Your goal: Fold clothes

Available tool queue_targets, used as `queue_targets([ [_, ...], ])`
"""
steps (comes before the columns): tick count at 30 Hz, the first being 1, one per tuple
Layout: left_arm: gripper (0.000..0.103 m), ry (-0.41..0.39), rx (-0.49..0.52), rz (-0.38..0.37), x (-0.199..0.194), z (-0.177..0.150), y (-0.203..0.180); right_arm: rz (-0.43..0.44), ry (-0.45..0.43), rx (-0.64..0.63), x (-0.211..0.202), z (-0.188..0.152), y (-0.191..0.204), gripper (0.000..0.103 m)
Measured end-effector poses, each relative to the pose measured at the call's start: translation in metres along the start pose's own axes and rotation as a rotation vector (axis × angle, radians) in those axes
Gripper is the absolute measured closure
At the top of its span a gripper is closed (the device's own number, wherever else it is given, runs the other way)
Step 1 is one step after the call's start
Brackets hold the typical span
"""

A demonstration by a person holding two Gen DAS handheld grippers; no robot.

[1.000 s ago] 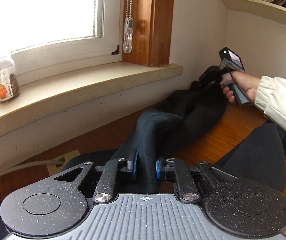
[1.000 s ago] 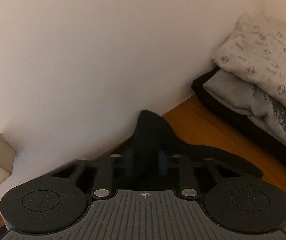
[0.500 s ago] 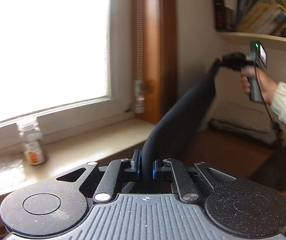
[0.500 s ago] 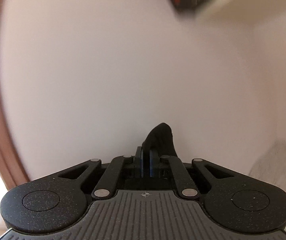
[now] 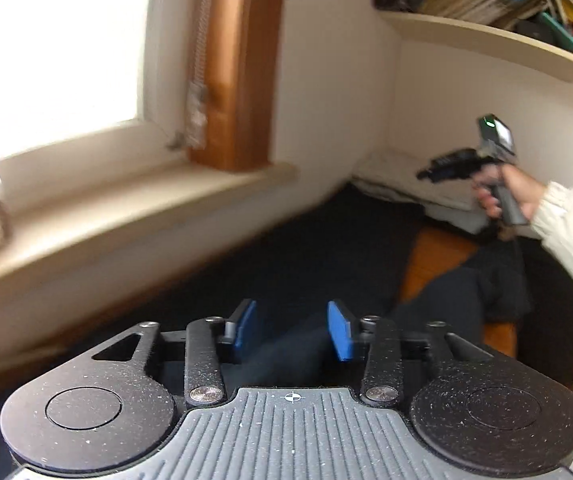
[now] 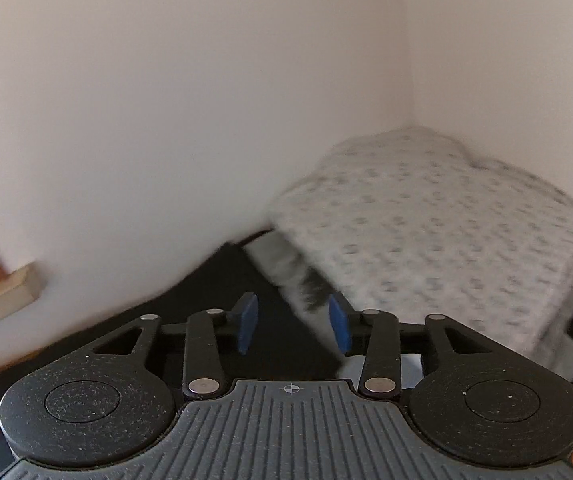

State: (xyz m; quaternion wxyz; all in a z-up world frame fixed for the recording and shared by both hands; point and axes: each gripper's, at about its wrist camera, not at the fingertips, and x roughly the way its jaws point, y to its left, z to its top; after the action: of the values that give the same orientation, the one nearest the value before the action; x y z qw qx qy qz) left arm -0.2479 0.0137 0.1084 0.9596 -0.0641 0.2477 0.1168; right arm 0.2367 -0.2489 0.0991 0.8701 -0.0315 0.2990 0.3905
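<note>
Left wrist view. Item: dark garment [image 5: 318, 256], black or navy, matte, spread flat across the wooden table [image 5: 430, 256] along the foot of the wall below the window sill [image 5: 134, 216], with a bunched part at lower right. Folded pale clothes [image 5: 402, 184] are stacked in the far corner. Left gripper [image 5: 291, 330]: blue pads parted wide, nothing between them; it hovers above the near part of the garment, which fills the gap from below, apart from the pads. Right gripper [image 5: 426, 174]: held by a hand [image 5: 498, 192] in a cream sleeve [image 5: 570, 232], raised over the corner stack, pointing left; its tips are too blurred to read here.

Right wrist view. Item: the same dark garment [image 6: 270, 276], a flat dark sheet running to the wall. Folded stack [image 6: 426, 232]: white patterned piece on top, grey piece beneath, blurred. Right gripper [image 6: 292, 326]: blue pads wide apart, holding nothing; garment lies below, and the stack's near corner shows just beyond the right pad.
</note>
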Motion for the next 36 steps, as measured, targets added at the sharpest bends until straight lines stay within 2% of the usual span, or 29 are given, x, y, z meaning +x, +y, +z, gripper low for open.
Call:
queue_targets([
  [3, 0.056, -0.001, -0.037, 0.082, 0.000, -0.001, 0.024, 0.110, 0.017, -0.072, 0.014, -0.006, 0.030, 0.057],
  [5, 0.050, 0.013, -0.068, 0.152, -0.003, -0.008, 0.045, 0.186, 0.044, -0.120, 0.023, -0.021, 0.049, 0.056],
  [9, 0.048, 0.052, -0.131, 0.306, -0.014, -0.028, 0.090, 0.284, 0.102, -0.232, 0.033, -0.059, 0.095, 0.056],
  [12, 0.047, 0.069, -0.191, 0.402, -0.036, -0.045, 0.128, 0.312, 0.109, -0.326, 0.033, -0.084, 0.123, 0.056],
  [14, 0.043, 0.084, -0.209, 0.458, -0.051, -0.055, 0.150, 0.288, 0.103, -0.394, 0.032, -0.097, 0.136, 0.056],
  [17, 0.033, 0.129, -0.205, 0.487, -0.062, -0.069, 0.176, 0.254, 0.104, -0.443, 0.039, -0.107, 0.144, 0.056],
  [20, 0.032, 0.172, -0.201, 0.513, -0.071, -0.081, 0.200, 0.254, 0.095, -0.405, 0.041, -0.106, 0.141, 0.055],
  [28, 0.024, 0.211, -0.166, 0.480, -0.047, -0.102, 0.218, 0.242, 0.080, -0.382, 0.041, -0.107, 0.135, 0.055],
  [29, 0.027, 0.213, -0.163, 0.477, -0.045, -0.105, 0.219, 0.241, 0.074, -0.389, 0.041, -0.108, 0.136, 0.055],
  [31, 0.038, 0.202, -0.158, 0.490, -0.044, -0.104, 0.218, 0.239, 0.060, -0.399, 0.036, -0.109, 0.135, 0.055],
  [33, 0.070, 0.193, -0.148, 0.510, -0.043, -0.104, 0.216, 0.237, 0.053, -0.404, 0.034, -0.110, 0.135, 0.055],
  [34, 0.073, 0.189, -0.143, 0.520, -0.043, -0.104, 0.215, 0.237, 0.053, -0.404, 0.033, -0.109, 0.134, 0.055],
  [36, 0.087, 0.182, -0.130, 0.544, -0.042, -0.103, 0.213, 0.242, 0.055, -0.402, 0.033, -0.109, 0.133, 0.055],
])
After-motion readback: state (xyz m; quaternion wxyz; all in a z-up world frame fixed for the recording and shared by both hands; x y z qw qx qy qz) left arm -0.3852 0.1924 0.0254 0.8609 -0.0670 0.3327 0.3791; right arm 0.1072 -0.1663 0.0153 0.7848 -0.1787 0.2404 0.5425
